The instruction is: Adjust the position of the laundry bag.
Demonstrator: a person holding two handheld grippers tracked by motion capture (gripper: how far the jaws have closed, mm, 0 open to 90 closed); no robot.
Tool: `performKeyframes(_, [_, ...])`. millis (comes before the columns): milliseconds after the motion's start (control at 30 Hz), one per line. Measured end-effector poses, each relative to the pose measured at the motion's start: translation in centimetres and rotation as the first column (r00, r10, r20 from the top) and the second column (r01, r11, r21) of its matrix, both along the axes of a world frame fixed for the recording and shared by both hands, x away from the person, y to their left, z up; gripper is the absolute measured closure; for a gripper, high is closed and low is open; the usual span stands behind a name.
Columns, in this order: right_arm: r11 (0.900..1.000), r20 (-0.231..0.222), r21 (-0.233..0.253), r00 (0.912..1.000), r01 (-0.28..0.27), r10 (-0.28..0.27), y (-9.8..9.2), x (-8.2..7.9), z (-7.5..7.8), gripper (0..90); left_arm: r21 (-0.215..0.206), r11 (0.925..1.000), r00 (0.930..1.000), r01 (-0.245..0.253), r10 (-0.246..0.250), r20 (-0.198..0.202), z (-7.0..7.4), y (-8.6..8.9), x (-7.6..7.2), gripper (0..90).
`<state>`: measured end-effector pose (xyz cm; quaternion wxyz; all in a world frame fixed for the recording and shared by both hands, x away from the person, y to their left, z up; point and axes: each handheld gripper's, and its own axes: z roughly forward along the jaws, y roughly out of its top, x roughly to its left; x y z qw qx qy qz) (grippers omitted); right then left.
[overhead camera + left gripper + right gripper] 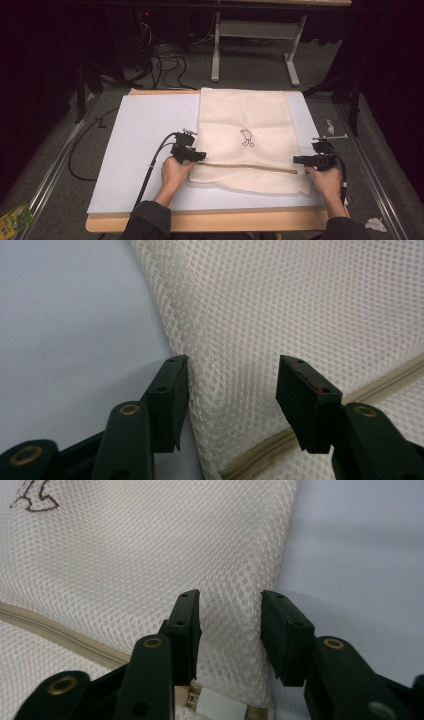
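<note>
Mesh laundry bag (245, 140) lies flat on the white board (145, 125), centre to right of centre in the high view, zipper (250, 166) running across it near the lower end. It looks folded or doubled along that line, but I can't confirm.

Left gripper (192, 155) is at the bag's left edge, right gripper (302, 160) at the right edge, both level with the zipper.

Jaws:
- Left gripper (232, 385): set wide, straddling the bag's left edge. The left jaw sits over bare board right at the edge and the right jaw over mesh. Nothing is pinched.
- Right gripper (230, 615): parted, narrower than the left, with a ridge of mesh (230, 630) standing between the jaws. No clamp visible yet.

My read of the step is to grab both side edges together, for a fold or a lift. To do it well:
- Push the left gripper further onto the fabric, since it only half covers the edge now.
- Close both at once, at matching height along the zipper, so the bag doesn't skew.
- Catch all the layers. Mesh is slippery and stretchy, and a single-layer grip will peel.
- Keep the right jaws off the zipper pull (220, 707), just below them.

Hard to tell:
- The layer count at either edge.
- Whether the lower jaw faces touch the board, hidden under the mesh.
- The small dark print (246, 137) mid-bag is illegible, and it's cropped at the upper left of the right gripper view (32, 497).
- The zipper end is cut off by the bottom of the frame.
- The surroundings are dark.
</note>
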<state>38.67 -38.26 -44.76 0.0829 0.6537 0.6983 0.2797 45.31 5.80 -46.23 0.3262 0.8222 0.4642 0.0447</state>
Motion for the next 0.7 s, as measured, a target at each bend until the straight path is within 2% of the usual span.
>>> performKeyframes(100, [1.000, -0.011, -0.019, 0.9998, -0.016, 0.016, 0.16, -0.01, -0.07, 69.2, 0.019, 0.9998, 0.9996, 0.002, -0.003, 0.029, -0.09, -0.18, -0.14, 54.2])
performKeyframes(367, [0.998, -0.020, -0.045, 0.9987, -0.047, 0.046, 0.32, 0.25, -0.29, 83.0, 0.030, 0.9995, 0.9999, -0.006, 0.005, 0.014, -0.03, 0.00, 0.16, 67.6])
performKeyframes(400, [0.998, -0.019, -0.042, 0.9985, -0.053, 0.052, 0.24, 0.29, -0.32, 86.1, 0.038, 0.9992, 0.9997, -0.011, 0.011, 0.021, -0.05, 0.07, 0.23, 75.8])
performKeyframes(467, [0.997, -0.017, -0.047, 0.9981, -0.060, 0.060, 0.29, 0.30, -0.32, 87.4, 0.038, 0.9993, 0.9999, -0.007, 0.006, 0.012, -0.05, 0.15, 0.38, 80.4])
performKeyframes(567, [0.995, -0.010, -0.064, 0.9974, -0.072, 0.072, 0.49, 0.24, -0.27, 88.9, 0.051, 0.9987, 0.9998, 0.005, -0.006, 0.021, -0.01, -0.12, 0.35, 85.8])
performKeyframes(700, [0.995, 0.004, -0.070, 0.9972, -0.075, 0.075, 0.61, 0.11, -0.14, 89.5, 0.041, 0.9991, 0.9998, 0.010, -0.010, 0.016, 0.10, 0.04, 0.41, 87.4])
